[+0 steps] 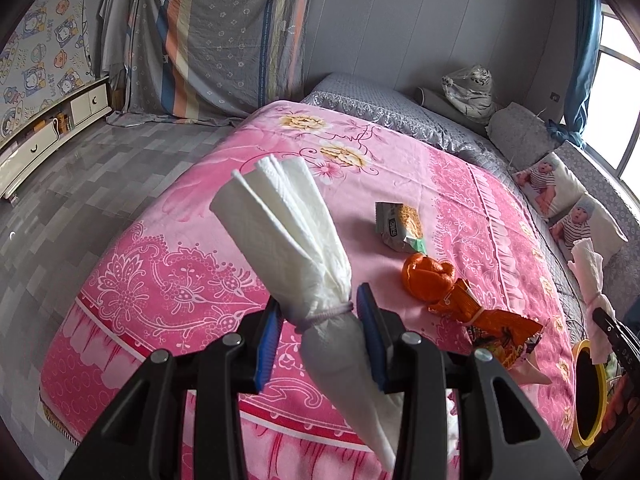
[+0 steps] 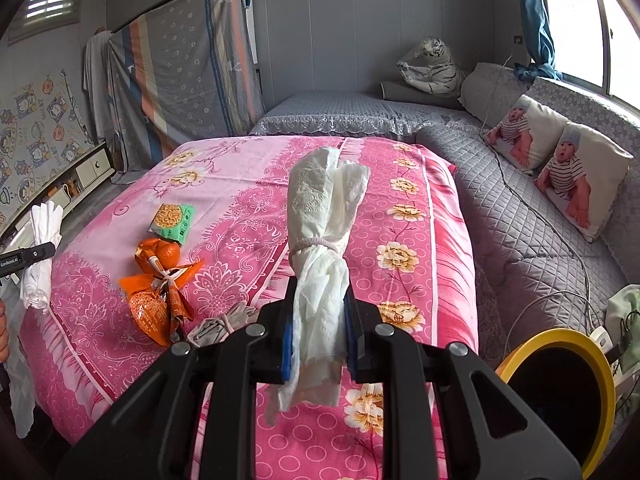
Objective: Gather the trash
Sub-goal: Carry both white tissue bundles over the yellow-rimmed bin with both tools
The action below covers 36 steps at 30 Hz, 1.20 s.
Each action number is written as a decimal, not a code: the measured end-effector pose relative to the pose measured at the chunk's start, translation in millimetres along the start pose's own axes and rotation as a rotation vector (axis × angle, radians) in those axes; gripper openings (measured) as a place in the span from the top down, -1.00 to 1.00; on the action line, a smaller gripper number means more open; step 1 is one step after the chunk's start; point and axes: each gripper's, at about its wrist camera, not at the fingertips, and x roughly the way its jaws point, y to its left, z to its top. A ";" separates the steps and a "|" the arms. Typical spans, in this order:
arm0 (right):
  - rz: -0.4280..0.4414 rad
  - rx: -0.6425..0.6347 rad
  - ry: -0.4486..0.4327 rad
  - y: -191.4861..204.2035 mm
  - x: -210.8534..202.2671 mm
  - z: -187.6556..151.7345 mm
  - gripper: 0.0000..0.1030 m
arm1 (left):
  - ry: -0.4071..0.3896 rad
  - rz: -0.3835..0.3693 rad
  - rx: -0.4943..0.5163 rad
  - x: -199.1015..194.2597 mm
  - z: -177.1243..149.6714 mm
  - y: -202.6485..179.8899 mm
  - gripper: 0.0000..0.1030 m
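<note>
My left gripper is shut on a bundle of white tissue tied with a band, held above the pink bedspread. My right gripper is shut on a second tied tissue bundle. On the bedspread lie an orange snack wrapper, which also shows in the right wrist view, and a green noodle packet, also seen from the right wrist. A yellow-rimmed bin stands at the lower right of the right wrist view. It shows at the right edge of the left wrist view.
A grey quilted sofa with two baby-print cushions runs beside the bed. A cable lies across it. A plush tiger sits at the back. A low cabinet lines the left wall.
</note>
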 end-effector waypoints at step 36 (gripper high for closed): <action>-0.123 0.157 -0.064 -95.3 -6.7 -7.0 0.64 | -0.096 -0.198 0.249 14.4 58.7 -184.6 0.32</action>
